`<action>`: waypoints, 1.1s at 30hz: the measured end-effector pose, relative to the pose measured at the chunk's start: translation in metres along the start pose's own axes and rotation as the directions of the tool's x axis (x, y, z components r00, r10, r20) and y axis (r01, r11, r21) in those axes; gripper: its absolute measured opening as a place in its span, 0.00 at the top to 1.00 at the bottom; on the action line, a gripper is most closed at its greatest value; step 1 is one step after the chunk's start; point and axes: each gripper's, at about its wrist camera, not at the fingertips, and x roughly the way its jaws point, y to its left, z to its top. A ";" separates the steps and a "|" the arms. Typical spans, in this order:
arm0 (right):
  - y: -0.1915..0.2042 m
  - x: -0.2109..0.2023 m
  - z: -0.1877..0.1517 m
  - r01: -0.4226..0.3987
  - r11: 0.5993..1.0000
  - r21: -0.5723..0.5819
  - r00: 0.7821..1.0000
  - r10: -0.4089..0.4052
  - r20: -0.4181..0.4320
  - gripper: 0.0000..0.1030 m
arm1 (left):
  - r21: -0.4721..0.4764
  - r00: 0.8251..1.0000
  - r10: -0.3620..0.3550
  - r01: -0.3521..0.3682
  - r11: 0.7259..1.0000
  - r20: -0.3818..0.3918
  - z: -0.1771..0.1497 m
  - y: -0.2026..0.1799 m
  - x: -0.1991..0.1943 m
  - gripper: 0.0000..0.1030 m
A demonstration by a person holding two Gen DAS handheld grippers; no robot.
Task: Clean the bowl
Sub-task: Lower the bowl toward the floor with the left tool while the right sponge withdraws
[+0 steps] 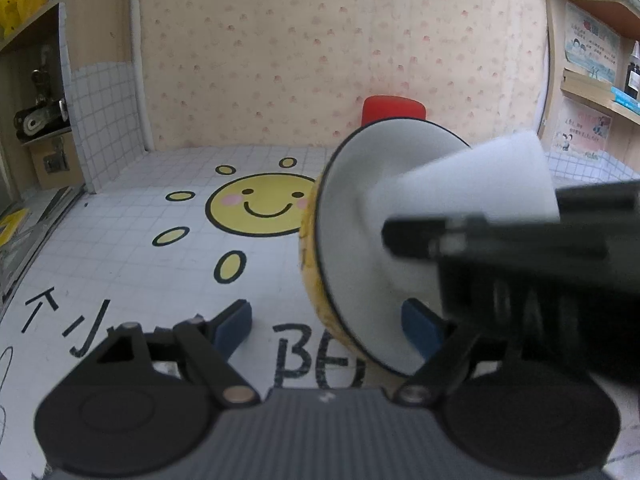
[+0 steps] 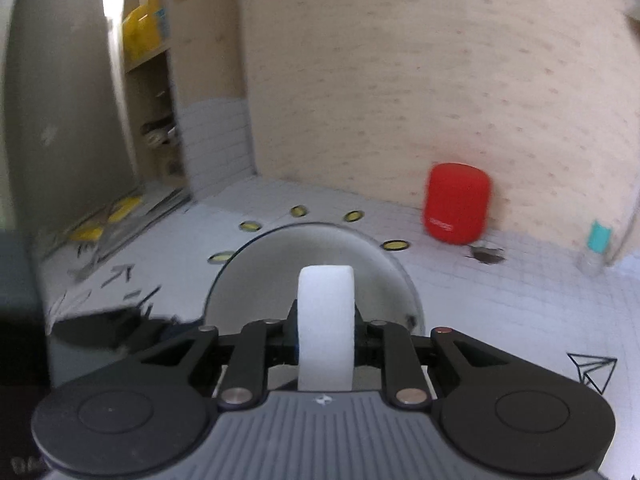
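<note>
The bowl (image 1: 352, 208), yellow outside and white inside with a dark rim, stands tipped on its side with its mouth turned to the right. My left gripper (image 1: 328, 320) is open around the bowl's lower edge. Its right pad (image 1: 420, 326) lies in front of the white inside, and its left pad (image 1: 236, 320) stands apart from the yellow outside. My right gripper (image 2: 326, 340) is shut on a white sponge (image 2: 326, 304). In the left wrist view the sponge (image 1: 480, 184) reaches into the bowl from the right. In the right wrist view the bowl (image 2: 272, 264) opens toward the camera.
The table (image 1: 132, 256) bears a white grid mat with a yellow sun face (image 1: 260, 208) and black lettering. A red cylinder (image 2: 456, 204) stands at the back wall behind the bowl. A small bottle (image 2: 596, 248) is at the far right. Shelves flank both sides.
</note>
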 end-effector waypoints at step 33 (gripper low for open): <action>-0.044 0.025 0.026 0.006 0.996 0.084 1.000 -0.005 -0.009 0.82 | 0.050 0.992 -0.055 0.062 0.997 -0.117 0.058 -0.064 0.023 0.17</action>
